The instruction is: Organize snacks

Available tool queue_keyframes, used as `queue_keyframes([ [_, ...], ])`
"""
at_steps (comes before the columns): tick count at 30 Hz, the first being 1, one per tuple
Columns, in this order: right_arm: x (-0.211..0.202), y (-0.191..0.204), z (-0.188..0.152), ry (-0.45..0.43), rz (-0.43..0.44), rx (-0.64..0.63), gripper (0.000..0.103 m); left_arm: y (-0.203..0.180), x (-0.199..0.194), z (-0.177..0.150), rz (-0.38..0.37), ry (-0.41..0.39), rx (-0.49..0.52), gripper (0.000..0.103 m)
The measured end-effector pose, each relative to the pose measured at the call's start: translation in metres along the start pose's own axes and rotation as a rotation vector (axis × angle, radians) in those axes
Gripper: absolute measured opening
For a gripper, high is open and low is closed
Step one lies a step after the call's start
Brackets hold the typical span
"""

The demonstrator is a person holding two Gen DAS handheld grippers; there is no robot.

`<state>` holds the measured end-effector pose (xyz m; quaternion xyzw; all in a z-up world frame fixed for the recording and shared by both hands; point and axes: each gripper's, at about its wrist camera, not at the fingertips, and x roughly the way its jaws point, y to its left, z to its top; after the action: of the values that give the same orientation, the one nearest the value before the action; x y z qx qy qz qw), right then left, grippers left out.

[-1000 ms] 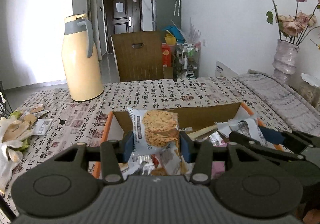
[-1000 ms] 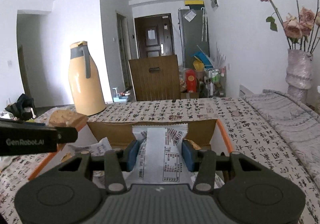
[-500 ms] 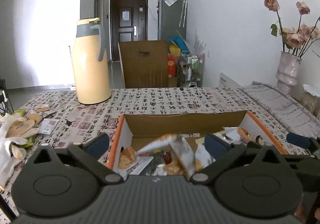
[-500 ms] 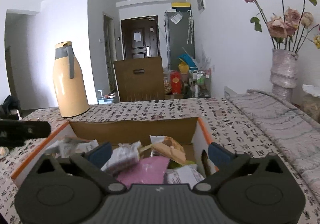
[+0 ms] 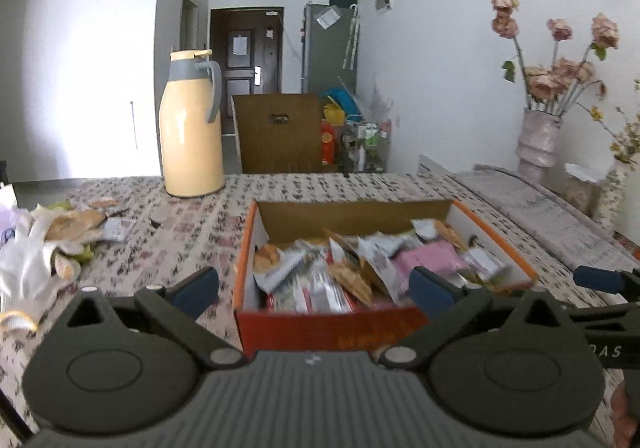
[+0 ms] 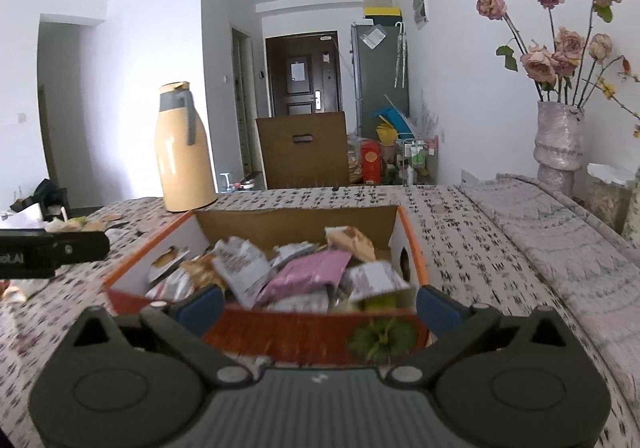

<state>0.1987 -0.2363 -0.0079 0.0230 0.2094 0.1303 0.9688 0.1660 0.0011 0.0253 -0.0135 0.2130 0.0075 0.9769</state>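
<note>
Left wrist view: our left gripper (image 5: pixel 314 286) is spread wide and empty, just short of the box (image 5: pixel 340 332), so we should swing left of the box for the loose snacks (image 5: pixel 76 224); one box, one thermos (image 5: pixel 191 124), packets inside too jumbled to count. Right wrist view: right gripper (image 6: pixel 318 306) is spread, empty, at the box (image 6: pixel 304 336) front, one pink packet (image 6: pixel 308 274) on top.

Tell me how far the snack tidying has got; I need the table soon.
Done: many packets lie piled in the orange box. In hand: nothing; the left tongs and right tongs have just been opening and hang empty before the box. Left: loose wrappers beside the yellow jug.
</note>
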Motion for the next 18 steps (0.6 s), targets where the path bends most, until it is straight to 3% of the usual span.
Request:
queue_keyframes([
  [8, -0.045, 0.003, -0.039, 0.043, -0.005, 0.017, 0.103, 0.002, -0.032, -0.041, -0.038, 0.047, 0.025, 0.103],
  [18, -0.06, -0.002, -0.066, 0.101, -0.02, 0.042, 0.103, 0.005, -0.039, -0.073, -0.057, 0.128, 0.008, 0.103],
])
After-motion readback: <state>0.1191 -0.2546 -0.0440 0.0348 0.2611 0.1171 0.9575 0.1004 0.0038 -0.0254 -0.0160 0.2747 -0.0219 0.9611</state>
